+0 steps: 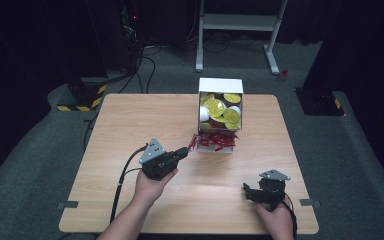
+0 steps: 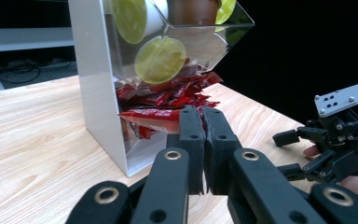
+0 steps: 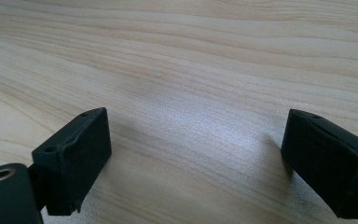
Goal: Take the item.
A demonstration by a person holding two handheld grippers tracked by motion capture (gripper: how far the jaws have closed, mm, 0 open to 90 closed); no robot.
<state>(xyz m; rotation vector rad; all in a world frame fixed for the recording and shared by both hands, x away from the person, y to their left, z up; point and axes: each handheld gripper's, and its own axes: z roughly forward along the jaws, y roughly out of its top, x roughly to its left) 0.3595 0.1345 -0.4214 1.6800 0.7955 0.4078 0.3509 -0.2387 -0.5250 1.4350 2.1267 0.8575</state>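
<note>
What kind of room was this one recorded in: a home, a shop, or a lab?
Most likely a lab or recording studio. A lone wooden table stands on grey carpet among black curtains, with loose cables and a white equipment stand behind it. On it sits a clear dispenser box of capsules and red sachets.

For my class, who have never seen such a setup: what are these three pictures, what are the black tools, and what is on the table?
A person holds a hand tool with two black fingers in each hand. One picture looks down from above; the other two come from cameras riding on each tool.

On the wooden table stands a white dispenser box with yellow-lidded cups above and red packets below.

The left gripper is shut at the red packets; it seems to pinch the edge of one, though the grip itself is hidden. The right gripper is open above bare wood, holding nothing.
</note>
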